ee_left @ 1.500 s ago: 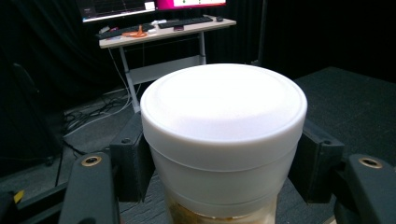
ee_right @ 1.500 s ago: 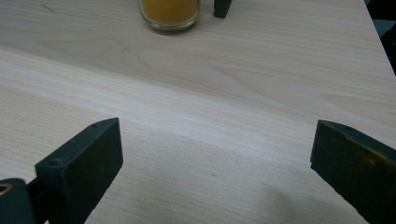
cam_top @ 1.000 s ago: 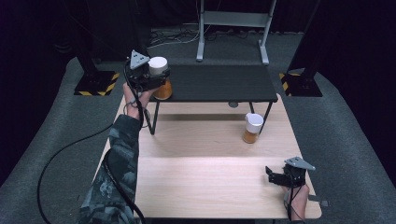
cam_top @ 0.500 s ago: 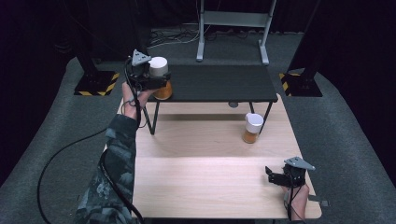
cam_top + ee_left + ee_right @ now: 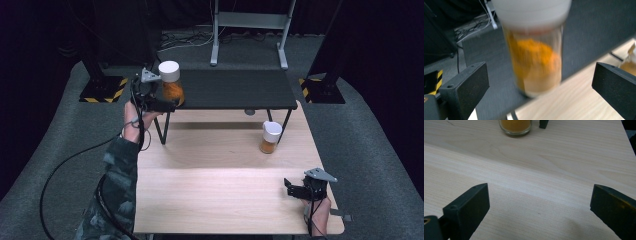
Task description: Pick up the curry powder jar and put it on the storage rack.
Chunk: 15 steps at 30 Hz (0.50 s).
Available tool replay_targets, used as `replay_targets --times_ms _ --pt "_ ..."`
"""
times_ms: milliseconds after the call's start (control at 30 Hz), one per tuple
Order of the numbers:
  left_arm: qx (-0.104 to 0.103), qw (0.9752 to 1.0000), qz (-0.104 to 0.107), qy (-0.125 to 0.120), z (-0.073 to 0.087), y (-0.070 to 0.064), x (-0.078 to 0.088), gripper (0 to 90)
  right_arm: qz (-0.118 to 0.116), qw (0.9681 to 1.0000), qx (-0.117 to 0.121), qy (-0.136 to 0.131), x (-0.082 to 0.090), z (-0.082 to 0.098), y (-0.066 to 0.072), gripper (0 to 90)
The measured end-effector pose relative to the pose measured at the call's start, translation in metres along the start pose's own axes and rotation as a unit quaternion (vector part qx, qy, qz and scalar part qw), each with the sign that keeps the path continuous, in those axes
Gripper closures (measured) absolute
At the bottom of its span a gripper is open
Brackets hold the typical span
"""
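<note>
Closest to me, the right tool (image 5: 295,189) rests low over the pale wooden tabletop (image 5: 220,200), its black jaws spread wide with bare wood grain between them. Ahead of it, a little off to one side in its own view, stands a second clear glass jar with orange powder and a white lid (image 5: 271,137), well apart from the jaws; no label or writing can be read on it. Just past that jar a dark leg of the raised black shelf (image 5: 235,90) comes down onto the tabletop.

Farther off, the left tool (image 5: 167,100) is held up at the near left corner of that black shelf, carried by a hand in a camouflage-patterned sleeve (image 5: 117,185), its black cable (image 5: 65,170) trailing down to the grey carpet floor (image 5: 370,140). Its jaws have just been opening and now stand wide, one on each side of the clear glass jar of orange powder with a white lid (image 5: 535,50), pads clear of the glass. The jar stands upright on the shelf, right at its near edge, directly ahead between the jaws. It looks blurred in the left gripper view, and I can make out no brand or lettering.

Beyond the left tool, a black stand base with yellow-and-black hazard stripes (image 5: 102,90) sits on the floor, and farther back the grey metal frame (image 5: 250,30) rises.
</note>
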<state>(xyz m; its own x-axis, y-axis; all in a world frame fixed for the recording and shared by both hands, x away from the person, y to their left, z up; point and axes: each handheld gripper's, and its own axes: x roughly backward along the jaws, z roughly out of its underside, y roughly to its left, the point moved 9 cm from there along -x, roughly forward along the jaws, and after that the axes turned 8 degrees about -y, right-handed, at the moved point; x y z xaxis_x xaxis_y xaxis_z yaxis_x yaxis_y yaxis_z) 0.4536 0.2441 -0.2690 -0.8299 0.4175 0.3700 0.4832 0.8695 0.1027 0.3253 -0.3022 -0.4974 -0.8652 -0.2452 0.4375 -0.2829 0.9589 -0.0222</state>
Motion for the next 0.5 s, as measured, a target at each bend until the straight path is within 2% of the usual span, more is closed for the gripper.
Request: replay_targets --times_ms 33,100,300,400,433,467,500 --pt "0.000 1.0000 0.003 0.007 0.011 -0.004 0.003 0.2 0.001 1.0000 0.000 0.001 0.000 0.000 0.000 1.1" --pt "0.001 0.9999 0.005 0.010 0.016 -0.005 0.004 0.1 0.001 1.0000 0.001 0.002 0.000 0.000 0.001 1.1" --pt "-0.008 0.9994 0.023 0.023 0.055 -0.020 0.008 0.0 0.002 1.0000 0.003 0.003 -0.001 0.000 0.001 1.1" --pt "-0.009 0.9989 0.027 0.037 0.080 -0.029 0.008 0.0 0.002 1.0000 0.003 0.002 0.000 0.000 0.001 1.1" --pt "-0.008 0.9982 0.031 0.051 0.099 -0.035 0.007 0.0 0.002 1.0000 0.003 0.002 -0.001 0.000 0.001 1.1" --pt "-0.008 0.9982 0.031 0.051 0.099 -0.035 0.007 0.0 0.002 1.0000 0.003 0.002 -0.001 0.000 0.001 1.1" --pt "-0.004 0.9980 0.036 0.052 0.109 -0.038 0.007 0.0 0.002 1.0000 0.003 0.003 -0.001 0.000 0.001 1.1"
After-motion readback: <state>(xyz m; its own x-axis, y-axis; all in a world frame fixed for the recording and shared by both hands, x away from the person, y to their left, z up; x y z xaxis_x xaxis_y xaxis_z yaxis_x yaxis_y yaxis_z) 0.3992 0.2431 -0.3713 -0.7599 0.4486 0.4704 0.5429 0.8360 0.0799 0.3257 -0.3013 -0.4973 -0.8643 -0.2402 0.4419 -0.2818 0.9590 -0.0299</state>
